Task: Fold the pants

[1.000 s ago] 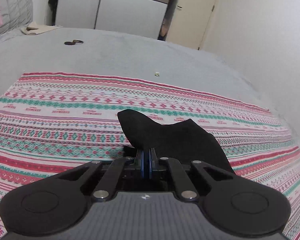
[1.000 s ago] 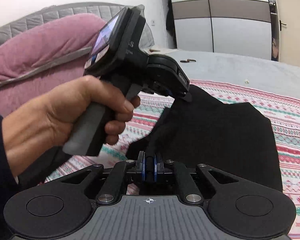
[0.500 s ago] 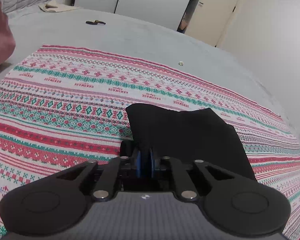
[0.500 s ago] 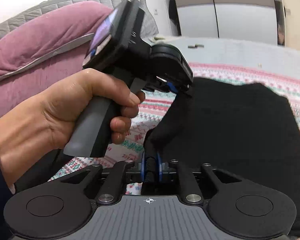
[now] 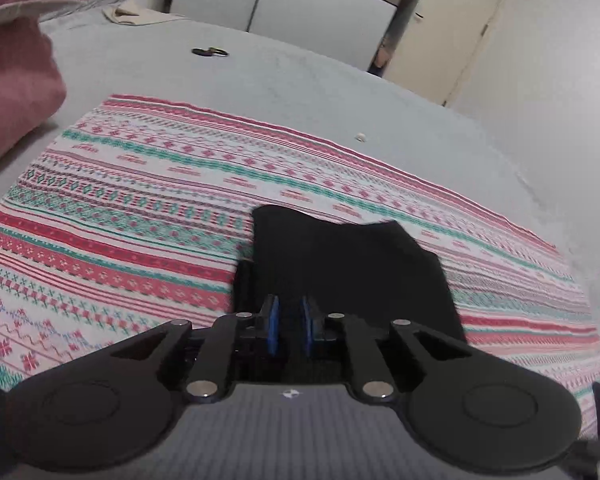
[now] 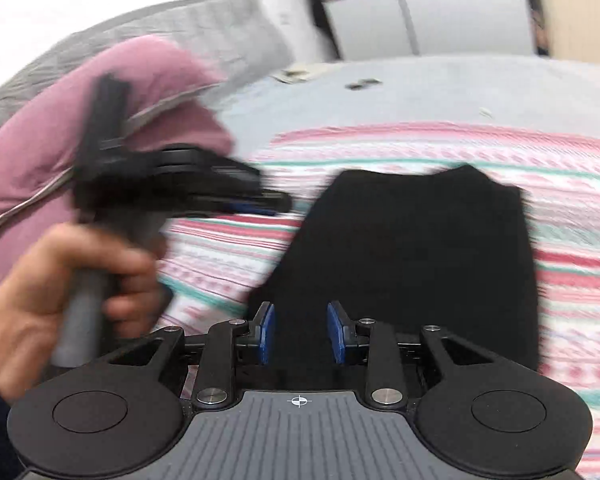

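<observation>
The black pants [image 6: 412,256] lie folded on the patterned cloth [image 5: 140,216] on the bed, soft, light and limp, best pinched at a folded edge, while the right claw [image 6: 301,334] is opening empty and the left claw [image 5: 290,330] stands slightly parted, gripping nothing.

Black gripper [image 6: 299,332], blue pads, possibly dark sleeve

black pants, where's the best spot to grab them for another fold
Judging by how they lie, take the black pants at the two near corners, coming in low from the near edge: they lie flat on the striped cloth, and that edge is closest to both grippers.
</observation>
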